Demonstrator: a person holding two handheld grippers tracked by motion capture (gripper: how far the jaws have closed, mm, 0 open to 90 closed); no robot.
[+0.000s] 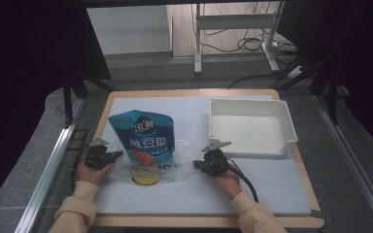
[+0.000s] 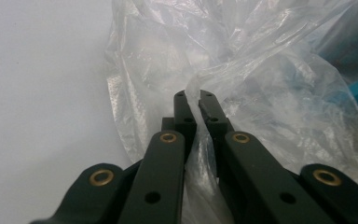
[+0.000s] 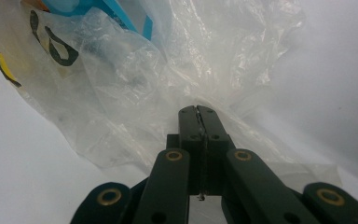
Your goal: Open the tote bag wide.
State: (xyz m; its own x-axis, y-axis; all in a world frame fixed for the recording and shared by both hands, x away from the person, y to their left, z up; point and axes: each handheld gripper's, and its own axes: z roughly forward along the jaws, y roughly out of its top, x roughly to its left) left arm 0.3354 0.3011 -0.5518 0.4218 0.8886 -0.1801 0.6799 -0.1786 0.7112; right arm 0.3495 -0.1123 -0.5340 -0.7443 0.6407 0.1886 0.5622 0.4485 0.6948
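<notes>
A blue snack pouch [image 1: 145, 136] stands upright inside a clear plastic bag [image 1: 177, 162] on the white mat. My left gripper [image 1: 120, 154] sits at the bag's left edge. In the left gripper view its jaws [image 2: 193, 95] are pinched on a fold of the bag [image 2: 242, 56], with a thin slit between them. At the bag's right edge is my right gripper [image 1: 197, 165]. In the right gripper view it [image 3: 198, 110] is shut on the bag's film [image 3: 135, 84], and the pouch's blue corner [image 3: 121, 14] shows through the plastic.
A white rectangular tray [image 1: 291, 131] stands at the back right of the mat, close behind my right hand. The bag carries a yellow round print [image 1: 145, 177] at its near side. The wooden table edge [image 1: 199, 221] runs along the front.
</notes>
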